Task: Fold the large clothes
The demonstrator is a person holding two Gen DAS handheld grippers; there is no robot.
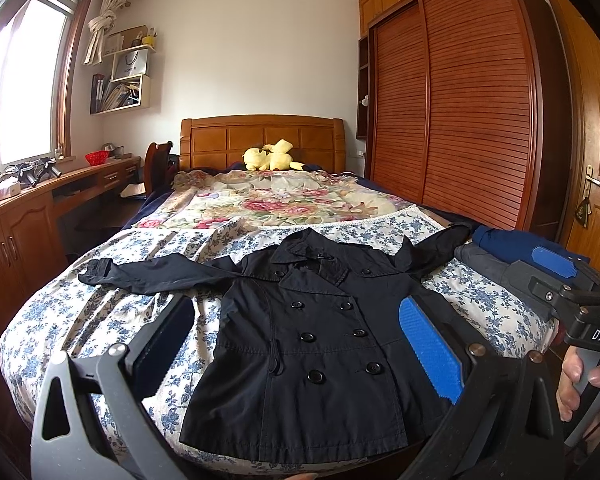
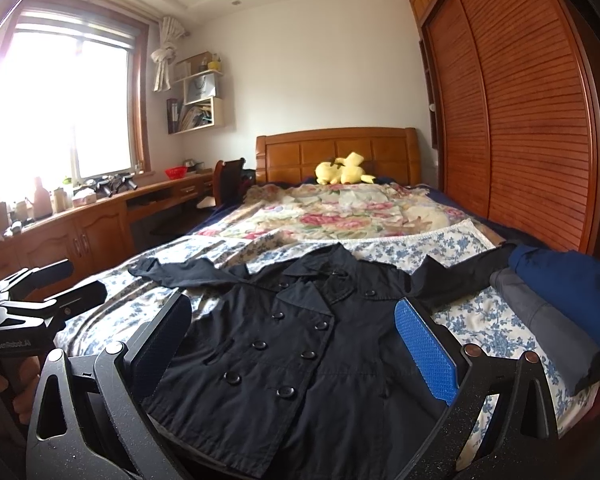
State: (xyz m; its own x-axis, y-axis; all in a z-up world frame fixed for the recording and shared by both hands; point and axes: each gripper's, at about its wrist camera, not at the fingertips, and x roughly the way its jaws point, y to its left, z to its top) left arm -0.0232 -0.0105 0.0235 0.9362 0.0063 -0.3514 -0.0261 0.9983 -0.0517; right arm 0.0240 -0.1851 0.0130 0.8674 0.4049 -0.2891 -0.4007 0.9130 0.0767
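Observation:
A black double-breasted coat (image 1: 307, 344) lies flat, front up, on the blue-flowered sheet (image 1: 100, 312) at the foot of the bed, both sleeves spread out to the sides. It also shows in the right wrist view (image 2: 300, 344). My left gripper (image 1: 296, 336) is open and empty, held above the coat's lower half. My right gripper (image 2: 296, 340) is open and empty too, above the coat's middle. The right gripper also shows at the right edge of the left wrist view (image 1: 555, 276). The left gripper shows at the left edge of the right wrist view (image 2: 48, 292).
Folded blue and grey clothes (image 2: 559, 304) are stacked on the bed's right edge, by the coat's sleeve. A floral quilt (image 1: 276, 200) and a yellow plush toy (image 1: 272, 156) lie toward the headboard. A wooden desk (image 1: 28, 208) runs along the left, a wardrobe (image 1: 459, 100) along the right.

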